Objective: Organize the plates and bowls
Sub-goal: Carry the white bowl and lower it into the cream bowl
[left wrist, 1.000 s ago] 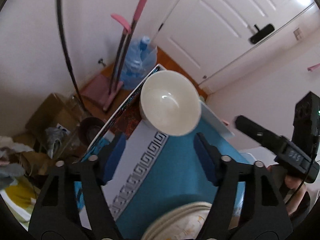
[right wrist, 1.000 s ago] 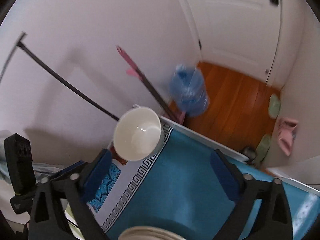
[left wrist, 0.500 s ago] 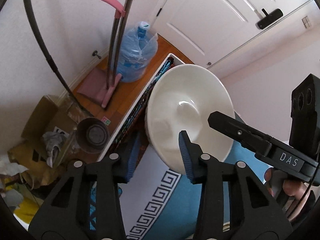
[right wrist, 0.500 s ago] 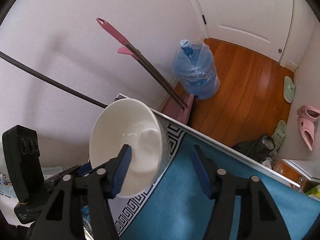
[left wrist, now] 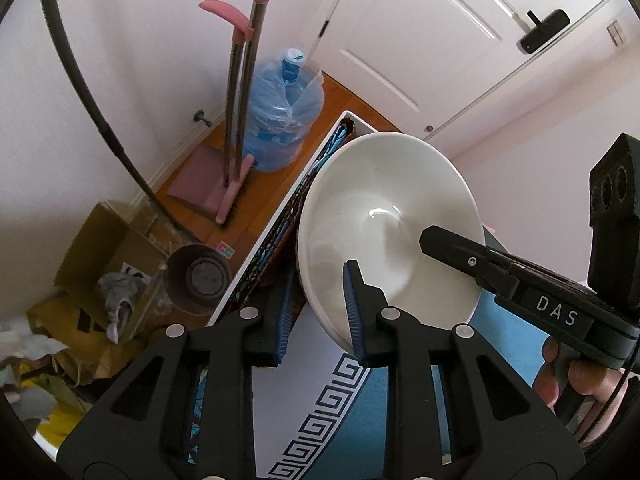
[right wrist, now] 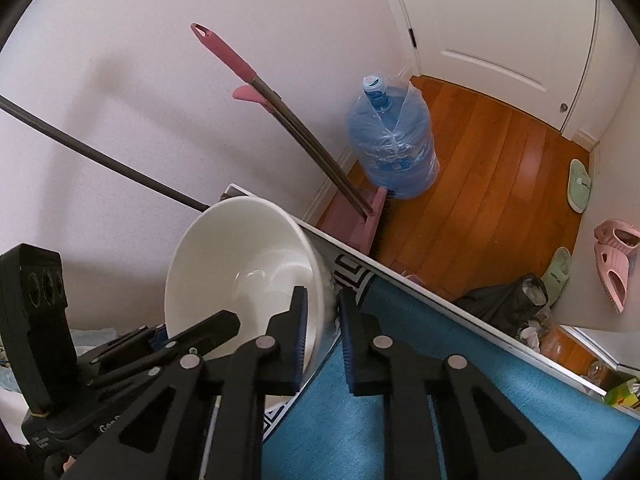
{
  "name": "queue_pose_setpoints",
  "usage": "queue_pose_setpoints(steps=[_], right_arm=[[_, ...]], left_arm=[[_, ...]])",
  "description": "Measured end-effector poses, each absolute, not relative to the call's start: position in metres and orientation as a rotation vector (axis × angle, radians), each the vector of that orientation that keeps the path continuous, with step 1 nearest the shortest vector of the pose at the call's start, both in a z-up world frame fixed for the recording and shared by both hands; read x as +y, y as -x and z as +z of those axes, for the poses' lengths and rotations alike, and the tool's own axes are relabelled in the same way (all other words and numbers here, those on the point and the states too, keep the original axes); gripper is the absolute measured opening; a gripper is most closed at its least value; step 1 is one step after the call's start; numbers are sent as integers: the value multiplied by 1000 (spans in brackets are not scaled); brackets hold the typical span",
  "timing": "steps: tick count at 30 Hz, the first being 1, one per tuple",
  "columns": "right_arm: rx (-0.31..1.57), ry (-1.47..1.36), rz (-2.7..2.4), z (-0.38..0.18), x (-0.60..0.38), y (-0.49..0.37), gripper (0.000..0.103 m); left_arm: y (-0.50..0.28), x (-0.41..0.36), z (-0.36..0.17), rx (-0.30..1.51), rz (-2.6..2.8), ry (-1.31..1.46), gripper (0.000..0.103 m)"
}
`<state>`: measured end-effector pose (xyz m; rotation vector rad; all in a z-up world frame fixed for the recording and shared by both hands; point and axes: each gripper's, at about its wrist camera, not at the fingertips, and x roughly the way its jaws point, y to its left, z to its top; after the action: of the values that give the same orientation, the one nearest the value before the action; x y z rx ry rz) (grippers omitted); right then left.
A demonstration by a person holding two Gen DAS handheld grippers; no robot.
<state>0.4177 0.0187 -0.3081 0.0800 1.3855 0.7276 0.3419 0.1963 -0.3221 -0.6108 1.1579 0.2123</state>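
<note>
A white bowl [left wrist: 384,232] stands near the far corner of the table with the blue cloth [left wrist: 404,412]. My left gripper [left wrist: 320,312] is shut on the bowl's near left rim, one finger inside and one outside. My right gripper [right wrist: 325,332] is shut on the bowl's [right wrist: 240,264] right rim in the same way. The right gripper also shows in the left wrist view [left wrist: 508,280], reaching into the bowl from the right. No plates are in view.
The table's white edge [right wrist: 440,304] runs close behind the bowl. Beyond it are a blue water jug [right wrist: 390,148], a pink-handled mop and dustpan [left wrist: 236,120], a cardboard box [left wrist: 104,248] and slippers [right wrist: 612,264] on the wood floor.
Both grippers have moved forward to the bowl and closed on its rim from opposite sides. The plate stack near the front has dropped out of view.
</note>
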Motion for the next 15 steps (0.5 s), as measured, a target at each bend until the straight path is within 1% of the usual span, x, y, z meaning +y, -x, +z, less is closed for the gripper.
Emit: queue_pose_setpoints(steps=[7, 15], right_arm=[[1341, -73, 714, -299, 15, -410, 14], [1242, -117, 661, -256, -13, -389, 14]], left_arm=[[-338, 187, -310, 1135, 205, 554, 21], [-323, 161, -267, 1079, 154, 497, 21]])
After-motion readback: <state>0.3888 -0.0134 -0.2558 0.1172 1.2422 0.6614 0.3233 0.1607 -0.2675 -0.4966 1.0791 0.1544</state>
